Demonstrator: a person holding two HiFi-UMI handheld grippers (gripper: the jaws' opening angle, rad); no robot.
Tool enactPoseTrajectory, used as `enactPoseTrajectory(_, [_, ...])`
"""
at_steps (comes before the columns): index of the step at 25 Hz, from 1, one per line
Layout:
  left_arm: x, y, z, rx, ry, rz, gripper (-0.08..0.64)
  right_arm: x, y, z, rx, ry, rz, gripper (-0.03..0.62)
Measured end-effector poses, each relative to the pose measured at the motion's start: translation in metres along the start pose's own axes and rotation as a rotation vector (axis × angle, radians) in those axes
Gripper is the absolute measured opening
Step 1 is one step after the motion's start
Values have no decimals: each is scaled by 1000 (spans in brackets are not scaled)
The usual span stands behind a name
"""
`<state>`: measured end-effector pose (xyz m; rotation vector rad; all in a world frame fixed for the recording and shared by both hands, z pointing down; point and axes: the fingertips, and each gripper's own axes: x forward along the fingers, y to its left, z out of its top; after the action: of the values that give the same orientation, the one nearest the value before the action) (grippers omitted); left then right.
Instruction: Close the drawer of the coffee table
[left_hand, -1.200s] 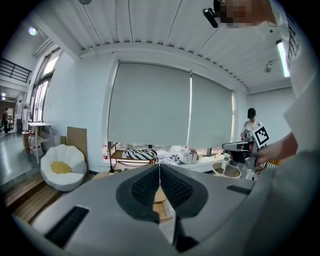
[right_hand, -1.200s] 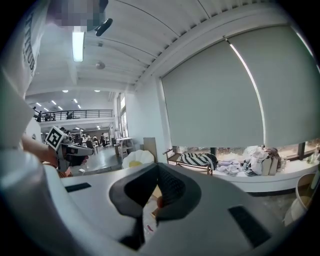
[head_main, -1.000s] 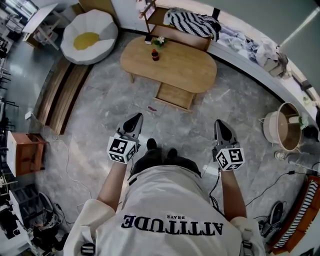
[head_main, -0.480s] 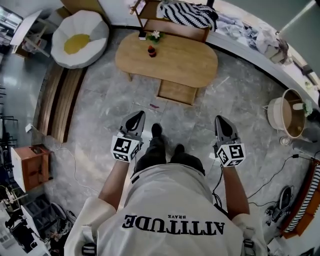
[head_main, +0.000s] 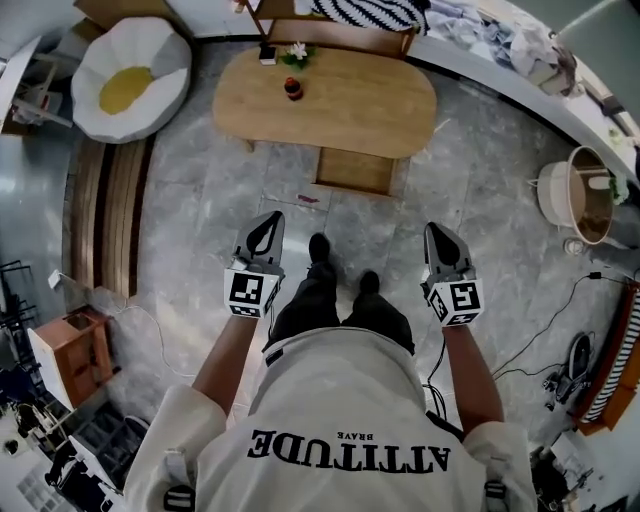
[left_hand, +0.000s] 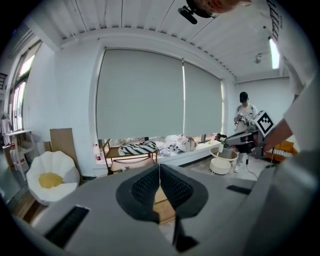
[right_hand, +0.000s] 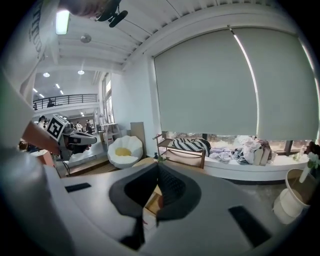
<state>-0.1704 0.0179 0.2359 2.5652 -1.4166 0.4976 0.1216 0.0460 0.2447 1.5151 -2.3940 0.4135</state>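
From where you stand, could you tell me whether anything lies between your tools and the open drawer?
Nothing visible: only floor separates the left tool and right tool from the drawer, besides a small pink scrap left of it.

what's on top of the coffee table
On the coffee table: a small red container and, at the far edge, a flowering plant. The drawer's rear hides beneath the top.

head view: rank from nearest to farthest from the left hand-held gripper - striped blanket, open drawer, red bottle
1. open drawer, just ahead, pulled out of the table
2. red bottle, on the tabletop
3. striped blanket, on the shelf behind the table
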Motion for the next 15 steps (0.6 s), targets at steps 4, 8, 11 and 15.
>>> enactPoseTrajectory(4, [28, 5, -17, 40, 27, -78, 20, 28, 5, -15, -11, 34, -18, 15])
enactPoseTrajectory(8, [54, 8, -42, 33, 62, -138, 20, 49, 4, -35, 7, 68, -47, 15])
enactPoseTrajectory(11, [78, 14, -64, 10, 99, -167, 20, 69, -2, -55, 20, 98, -65, 14])
enactPoseTrajectory(15, [107, 14, -91, 12, 133, -208, 20, 94, -9, -86, 33, 138, -85, 15])
